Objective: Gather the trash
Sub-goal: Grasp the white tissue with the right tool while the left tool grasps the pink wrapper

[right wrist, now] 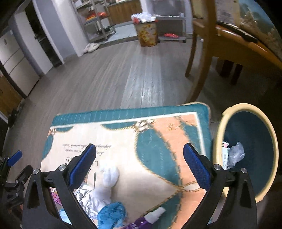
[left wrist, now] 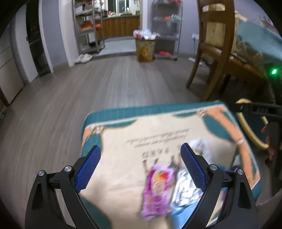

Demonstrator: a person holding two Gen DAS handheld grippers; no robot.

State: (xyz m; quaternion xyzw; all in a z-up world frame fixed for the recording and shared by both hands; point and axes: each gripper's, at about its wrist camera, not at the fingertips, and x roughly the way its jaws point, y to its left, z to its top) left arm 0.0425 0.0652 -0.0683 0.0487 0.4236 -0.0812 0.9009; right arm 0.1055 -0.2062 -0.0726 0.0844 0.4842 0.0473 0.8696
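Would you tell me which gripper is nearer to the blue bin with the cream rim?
Right. The right gripper hovers over the mat beside the bin; the left gripper is farther along the mat.

lighting: dim indoor, cool bluish cast; brightest area the far kitchen window (left wrist: 121, 5) and tiled strip beyond the floor (left wrist: 114, 84). glare: pale sheen streaks on floor boards, right wrist view; small green lamp flare (left wrist: 274, 71) at right edge, left wrist view. shadows: soft, deep under the table (right wrist: 246, 47). blur: motion smear on the rug (left wrist: 158, 133), its lettering unreadable, and on the purple wrapper (left wrist: 156, 190); background sharper. distortion: strong fisheye curvature, black vignette at all corners.
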